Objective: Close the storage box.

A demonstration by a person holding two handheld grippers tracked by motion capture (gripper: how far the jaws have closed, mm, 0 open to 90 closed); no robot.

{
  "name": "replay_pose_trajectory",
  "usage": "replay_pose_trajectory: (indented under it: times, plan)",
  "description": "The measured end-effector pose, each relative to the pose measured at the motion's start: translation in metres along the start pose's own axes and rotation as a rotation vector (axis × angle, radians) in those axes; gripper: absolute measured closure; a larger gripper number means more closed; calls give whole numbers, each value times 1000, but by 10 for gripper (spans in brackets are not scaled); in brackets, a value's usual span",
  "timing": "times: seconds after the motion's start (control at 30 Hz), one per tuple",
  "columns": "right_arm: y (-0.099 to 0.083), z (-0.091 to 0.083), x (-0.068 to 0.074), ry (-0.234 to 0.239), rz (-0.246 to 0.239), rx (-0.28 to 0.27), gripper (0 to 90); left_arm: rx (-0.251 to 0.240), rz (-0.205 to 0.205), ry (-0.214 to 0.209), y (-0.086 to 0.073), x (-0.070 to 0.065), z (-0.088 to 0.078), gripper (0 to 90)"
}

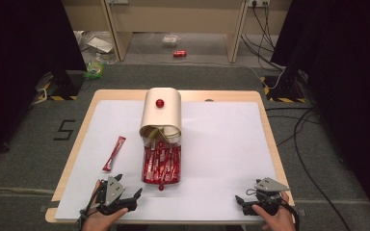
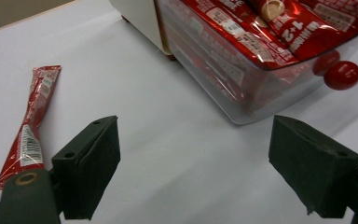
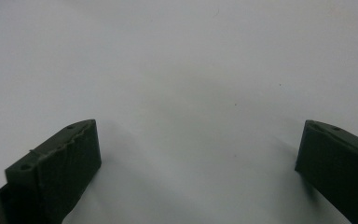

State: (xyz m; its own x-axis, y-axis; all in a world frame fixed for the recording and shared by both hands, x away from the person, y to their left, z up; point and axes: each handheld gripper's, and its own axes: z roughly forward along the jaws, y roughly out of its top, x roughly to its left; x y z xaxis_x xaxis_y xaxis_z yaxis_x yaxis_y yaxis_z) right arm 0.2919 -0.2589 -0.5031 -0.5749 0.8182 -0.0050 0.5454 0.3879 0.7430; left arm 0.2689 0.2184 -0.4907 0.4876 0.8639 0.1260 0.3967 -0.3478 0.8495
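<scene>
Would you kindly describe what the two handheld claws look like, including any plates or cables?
The left claw and the right claw are black frames, each topped by a grey three-cornered plate. Up close, the jaws are dark, blocky pads with small holes. A black cable loops by each wrist. No sleeves are visible.

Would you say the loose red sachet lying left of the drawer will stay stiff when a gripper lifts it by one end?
Probably not: the red sachet looks thin and already twisted, so it should droop. Its glossy film may slip between pads. It likely weighs little.
</scene>
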Motion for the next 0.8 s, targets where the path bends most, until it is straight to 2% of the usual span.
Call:
replay_pose_trajectory:
  times: [0.17,0.23,0.4,0.57,0.67,0.8]
  plan:
    - [0,0,0,-1,0,0,1,4,0,8,5,1,5,164]
    - [0,0,0,0,0,0,1,2,-12,-5,6,0,6,164]
    - [0,0,0,-1,0,0,1,9,2,-11,8,-3,11,165]
    - [0,0,0,-1,1,2,1,17,-20,-26,11,-3,13,135]
    - [0,0,0,-2,2,3,1,21,-1,-13,13,-5,13,125]
    - [0,0,0,-2,1,2,1,4,-23,-47,15,-4,15,104]
